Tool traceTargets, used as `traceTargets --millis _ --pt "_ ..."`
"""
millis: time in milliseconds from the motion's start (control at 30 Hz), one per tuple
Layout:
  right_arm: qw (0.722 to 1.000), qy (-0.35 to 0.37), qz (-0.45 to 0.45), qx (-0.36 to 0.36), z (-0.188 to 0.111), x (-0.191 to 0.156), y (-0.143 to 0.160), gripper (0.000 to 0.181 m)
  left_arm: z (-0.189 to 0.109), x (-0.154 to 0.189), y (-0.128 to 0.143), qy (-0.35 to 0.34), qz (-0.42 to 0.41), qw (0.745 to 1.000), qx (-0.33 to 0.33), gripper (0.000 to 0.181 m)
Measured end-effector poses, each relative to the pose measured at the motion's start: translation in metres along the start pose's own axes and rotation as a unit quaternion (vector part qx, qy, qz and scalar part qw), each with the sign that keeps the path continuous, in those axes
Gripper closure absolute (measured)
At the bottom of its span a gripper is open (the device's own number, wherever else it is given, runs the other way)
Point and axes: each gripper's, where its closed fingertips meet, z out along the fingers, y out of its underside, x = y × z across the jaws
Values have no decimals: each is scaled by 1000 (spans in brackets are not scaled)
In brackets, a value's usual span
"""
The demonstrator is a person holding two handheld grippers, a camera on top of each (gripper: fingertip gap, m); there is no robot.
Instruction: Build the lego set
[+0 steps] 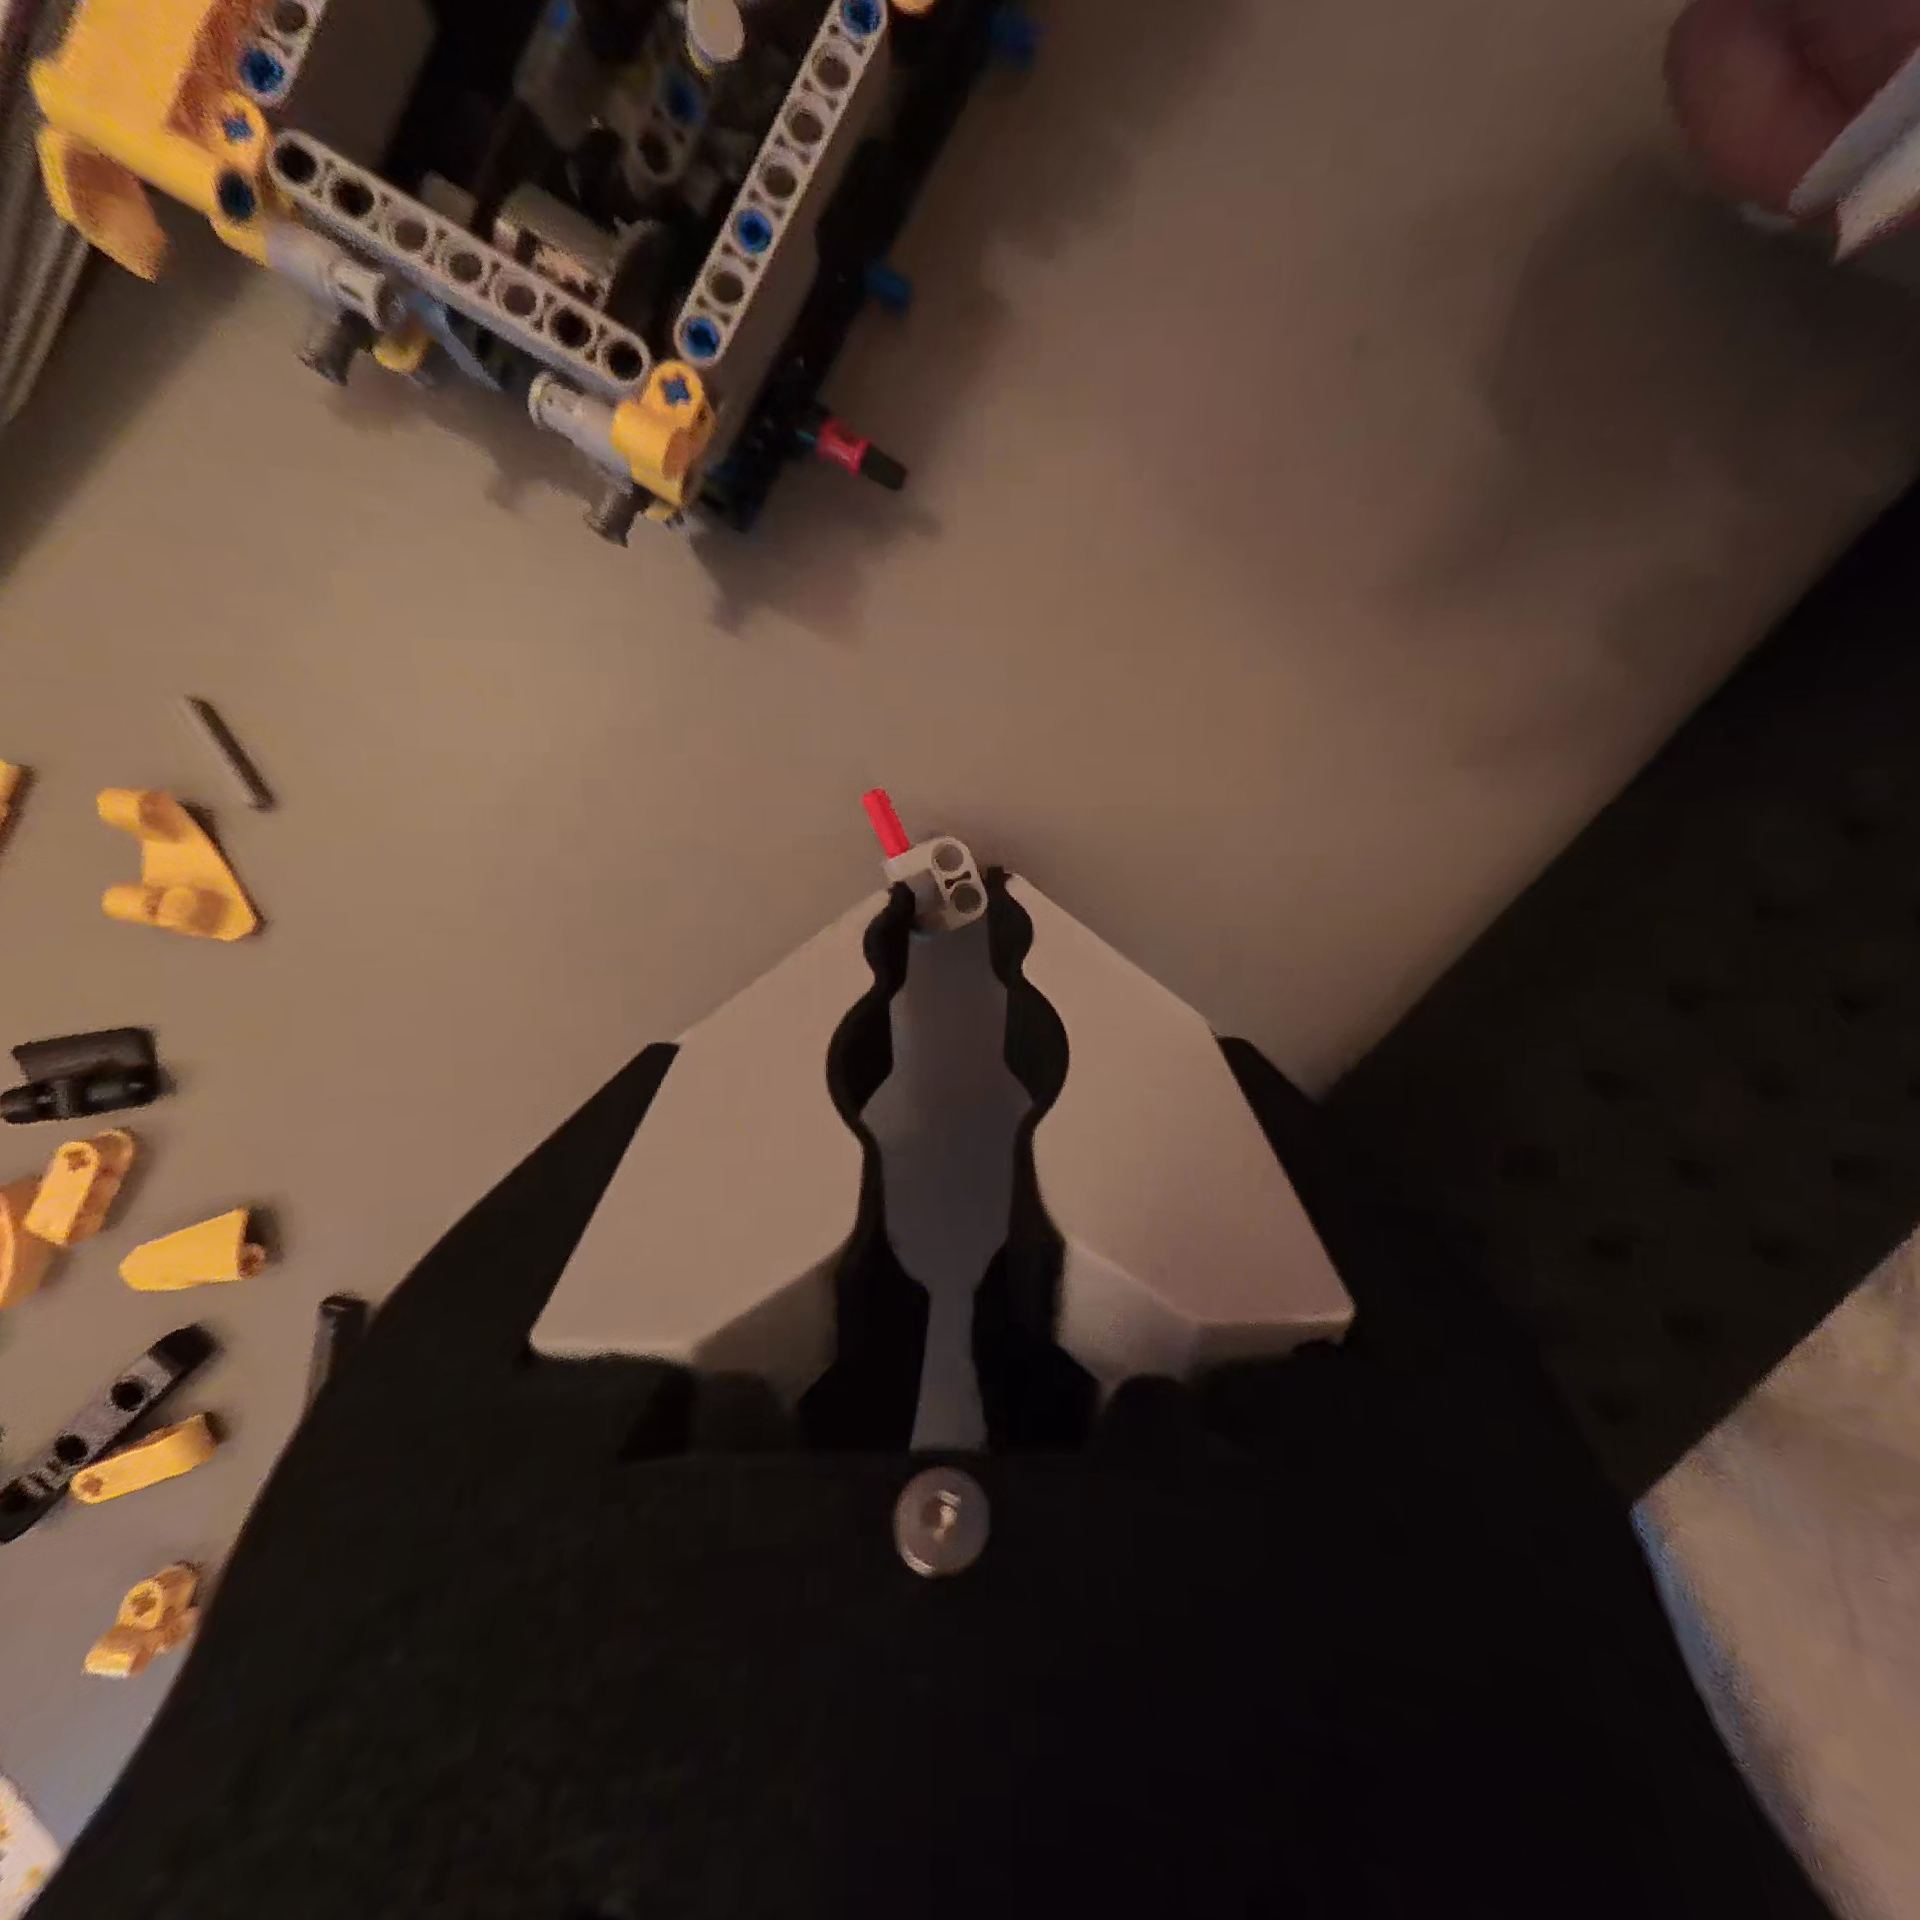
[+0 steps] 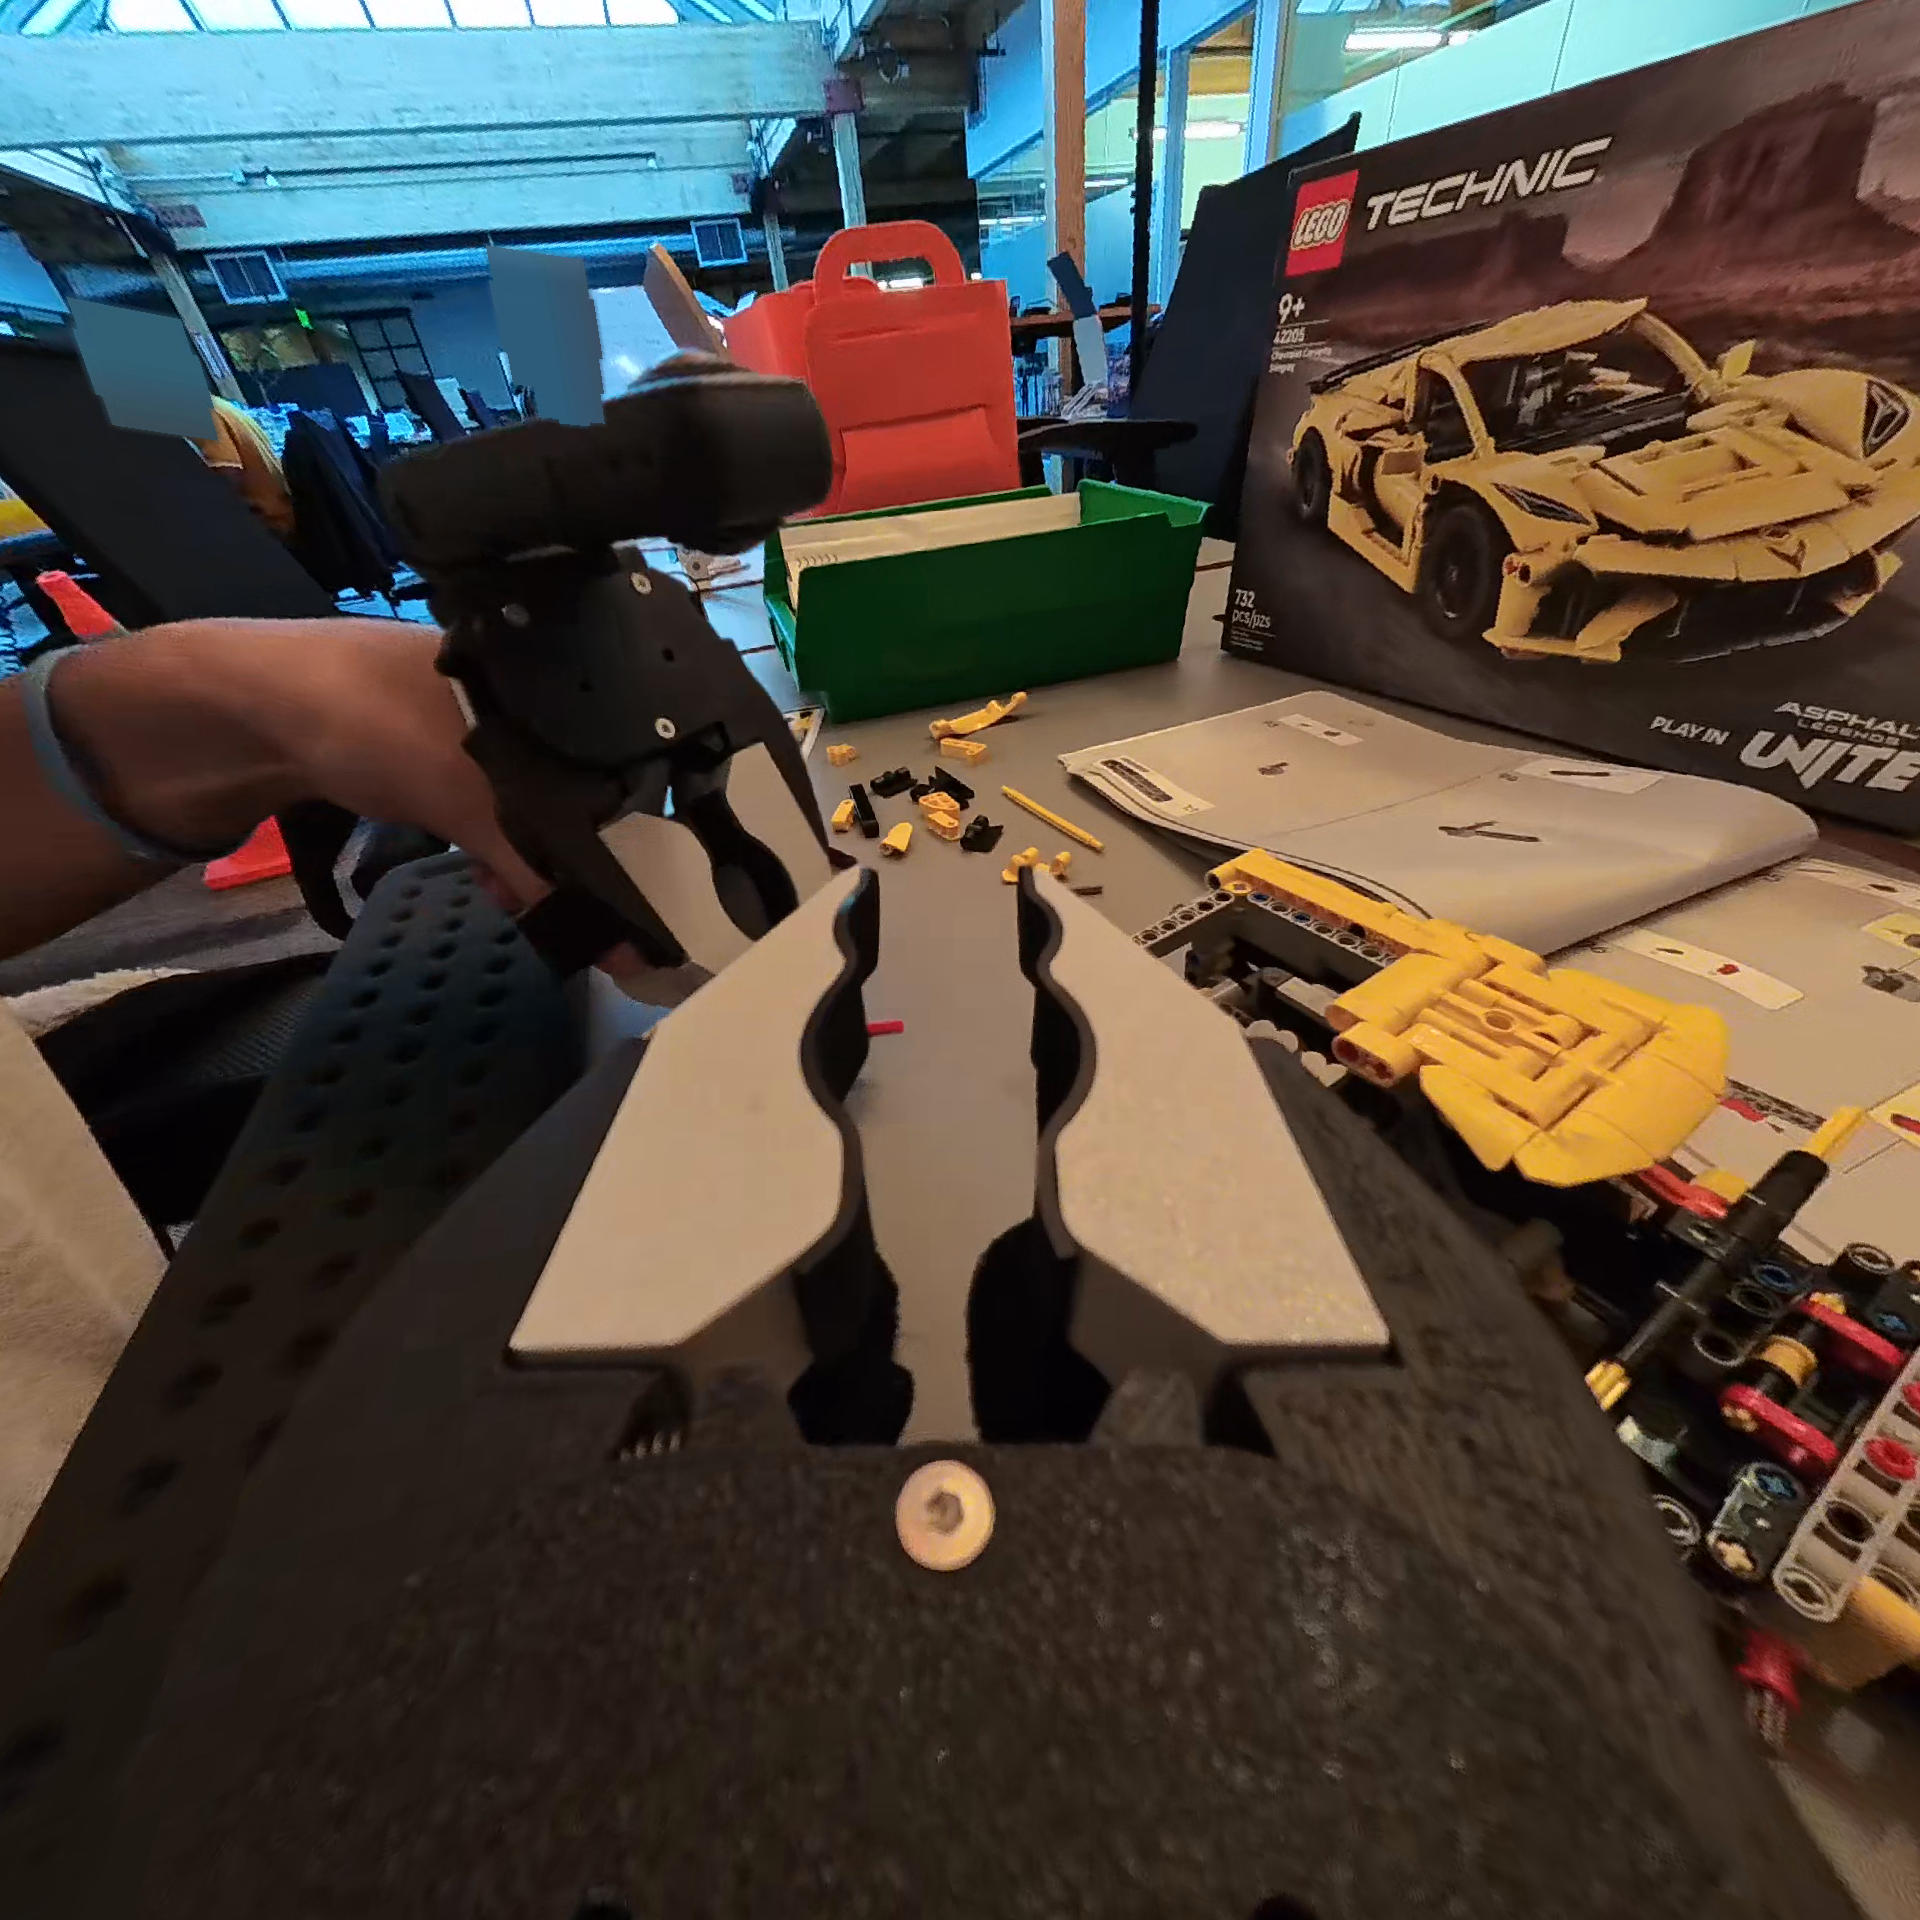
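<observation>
Left hand-held gripper (image 1: 943,896), clamped on small grey two-hole connector (image 1: 954,879); red pin (image 1: 885,818) points ahead-left toward partly built yellow-grey chassis (image 1: 582,260). Right hand-held gripper (image 2: 945,883): apart, empty.

grey table (image 2: 940,1143), skylights (image 2: 416,10), wood beams (image 2: 416,83)

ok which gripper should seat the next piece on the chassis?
Left, probably. The left gripper is already shut on the grey connector with its red axle, chassis ahead. The right gripper is open and empty.
</observation>
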Motion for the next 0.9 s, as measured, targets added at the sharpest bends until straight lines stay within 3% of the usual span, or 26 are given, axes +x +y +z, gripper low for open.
traceTargets --millis 200,900 --pt "1000 15 11 -5 -5 6 2 160 5 14 -8 30 -5 999 -14 167" --pt "999 13 46 -1 -9 14 4 161 14 19 -10 2 -18 1000 -17 165"
